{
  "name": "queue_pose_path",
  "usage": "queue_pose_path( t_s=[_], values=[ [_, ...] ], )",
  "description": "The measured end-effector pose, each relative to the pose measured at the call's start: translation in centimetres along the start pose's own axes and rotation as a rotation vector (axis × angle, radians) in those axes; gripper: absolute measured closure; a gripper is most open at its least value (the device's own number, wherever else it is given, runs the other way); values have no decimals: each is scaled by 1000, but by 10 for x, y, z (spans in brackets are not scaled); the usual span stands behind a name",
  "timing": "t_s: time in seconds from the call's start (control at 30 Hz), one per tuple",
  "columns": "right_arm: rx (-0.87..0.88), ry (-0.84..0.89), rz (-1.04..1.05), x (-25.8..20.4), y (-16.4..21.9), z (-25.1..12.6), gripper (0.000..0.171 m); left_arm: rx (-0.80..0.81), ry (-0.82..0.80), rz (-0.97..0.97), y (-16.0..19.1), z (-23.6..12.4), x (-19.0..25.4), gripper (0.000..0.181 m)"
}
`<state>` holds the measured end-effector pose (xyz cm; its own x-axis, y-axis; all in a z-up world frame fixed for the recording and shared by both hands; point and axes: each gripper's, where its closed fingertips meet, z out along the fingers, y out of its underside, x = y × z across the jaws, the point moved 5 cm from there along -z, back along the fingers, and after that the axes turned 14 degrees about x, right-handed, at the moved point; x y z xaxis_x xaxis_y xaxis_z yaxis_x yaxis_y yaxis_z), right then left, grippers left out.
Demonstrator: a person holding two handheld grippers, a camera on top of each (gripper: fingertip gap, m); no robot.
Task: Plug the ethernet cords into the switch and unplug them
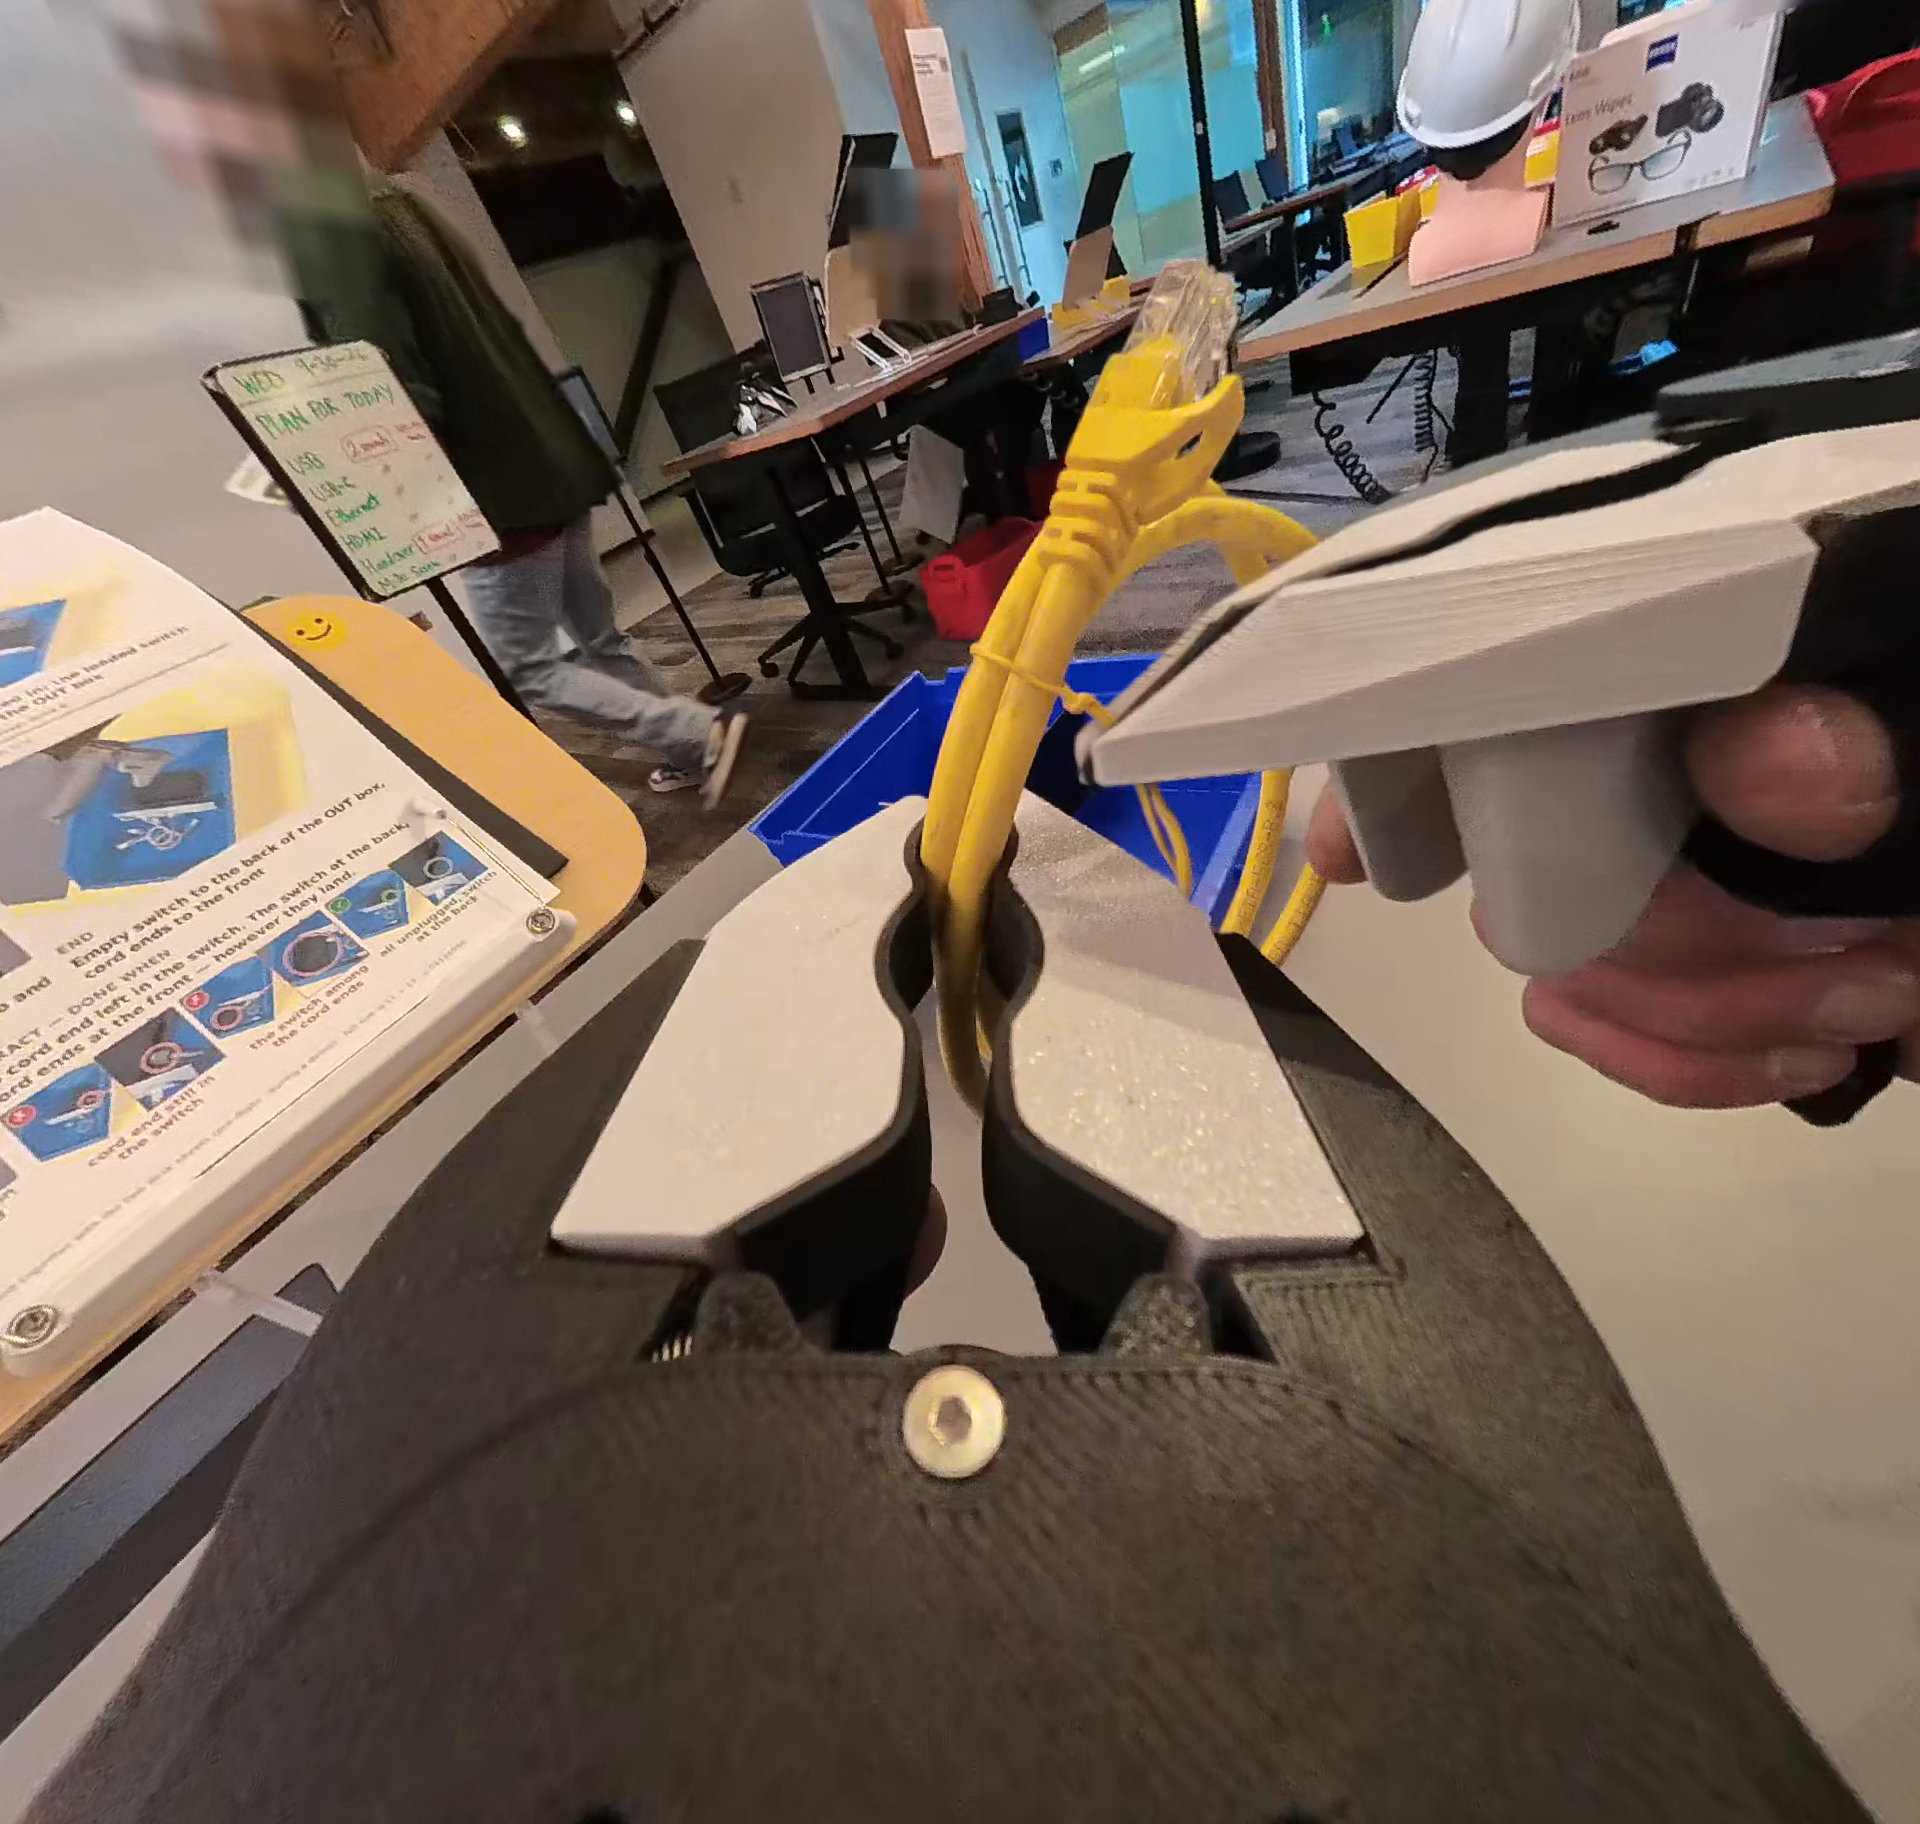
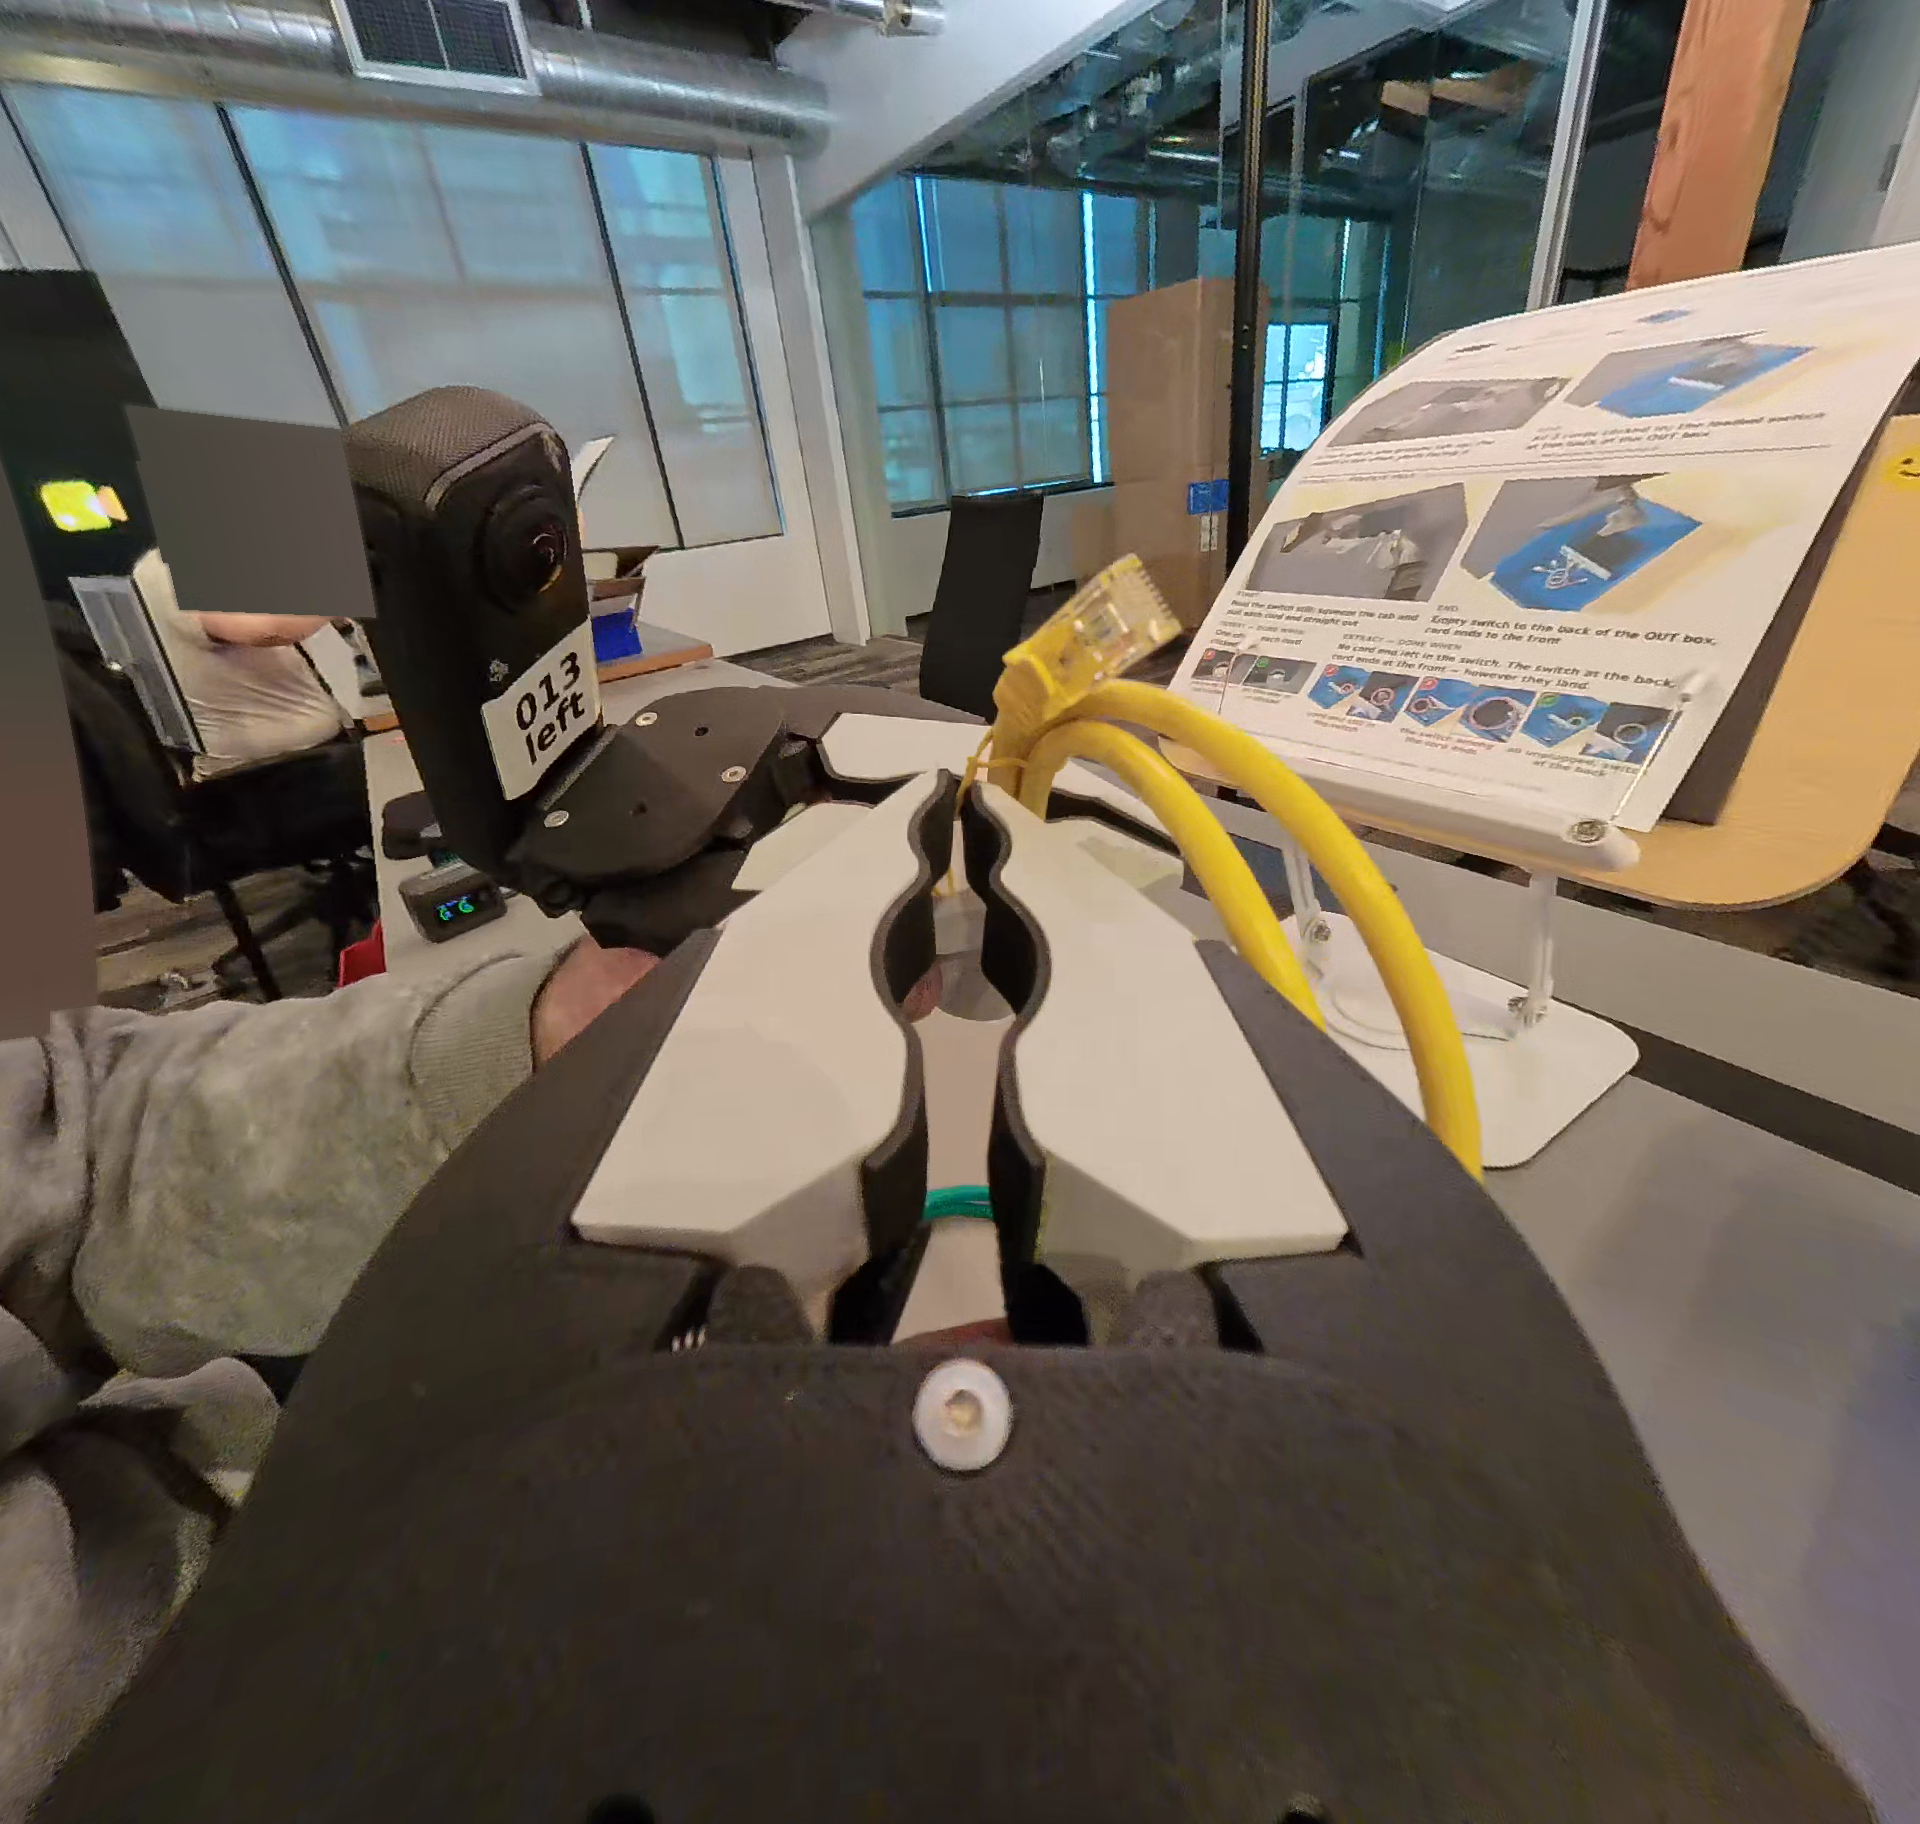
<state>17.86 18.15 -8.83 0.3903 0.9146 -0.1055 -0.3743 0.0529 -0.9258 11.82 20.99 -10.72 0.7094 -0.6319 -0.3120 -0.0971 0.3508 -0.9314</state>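
1. Table (image 1: 1662, 1359): grey top filling the lower right of the left wrist view. No switch shows in either view, so where the plugging will happen cannot be told.
2. Board (image 2: 1538, 548): a tilted stand at right of the right wrist view, carrying a printed sheet with photos; likely angled so that the person can read it while working. The text is left unquoted.
3. Bin (image 1: 894, 756): blue, centre of the left wrist view behind the fingers. It probably holds the task parts.
4. Left gripper (image 1: 961, 901): its tongs are clamped on the cord, which passes through the notch near the tips. This grip holds the bundle upright.
5. Right gripper (image 2: 958, 818): tongs drawn nearly together at the tips, right by the cord's tie. Whether they pinch anything, I cannot tell. In the left wrist view it reaches in from the right.
6. Cord (image 1: 1049, 652): yellow, looped and tied, held mid-frame above the bin. Its clear plug (image 1: 1190, 320) points up and is free, likely so that the other gripper can take it.
7. Camera (image 2: 488, 579): black, at left of the right wrist view, with a white label.
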Motion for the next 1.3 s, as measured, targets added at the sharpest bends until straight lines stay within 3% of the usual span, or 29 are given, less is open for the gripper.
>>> queue_pose_path(
  t_s=[0.13,0.27,0.37,0.53,0.6,0.7,0.8,0.87,1.03,1.1,1.23,1.3],
  values=[
    [7,42,-164,1,-6,-2,171,-24,-8,-14,0,0,-3,176],
    [-128,80,-709,-6,-8,4,171,-73,0,-56,1,1,-4,176],
    [-229,70,-1266,-14,-5,8,171,-127,27,-112,3,4,-4,176],
    [-463,-198,-1797,-14,12,8,171,-245,151,-296,20,5,3,176],
    [-576,-382,-1950,-8,21,2,171,-336,256,-420,34,6,11,176],
    [-663,-522,-2075,2,25,-4,171,-359,244,-434,49,12,13,176],
    [-587,-467,-2008,3,21,-7,171,-292,152,-465,48,18,4,177],
    [-420,-457,-1855,-23,22,-11,171,-268,45,-524,56,15,-18,177],
    [-355,-132,-1152,-1,12,-8,165,-120,-8,-268,38,8,-22,177],
    [-293,-115,-966,-2,11,-9,171,-85,-17,-235,34,8,-20,177],
    [-193,-78,-805,-3,-1,-20,171,-107,-52,-234,42,4,-30,176],
    [-228,-24,-763,12,-5,-33,171,-115,-96,-207,46,-2,-42,177]
  ],
)
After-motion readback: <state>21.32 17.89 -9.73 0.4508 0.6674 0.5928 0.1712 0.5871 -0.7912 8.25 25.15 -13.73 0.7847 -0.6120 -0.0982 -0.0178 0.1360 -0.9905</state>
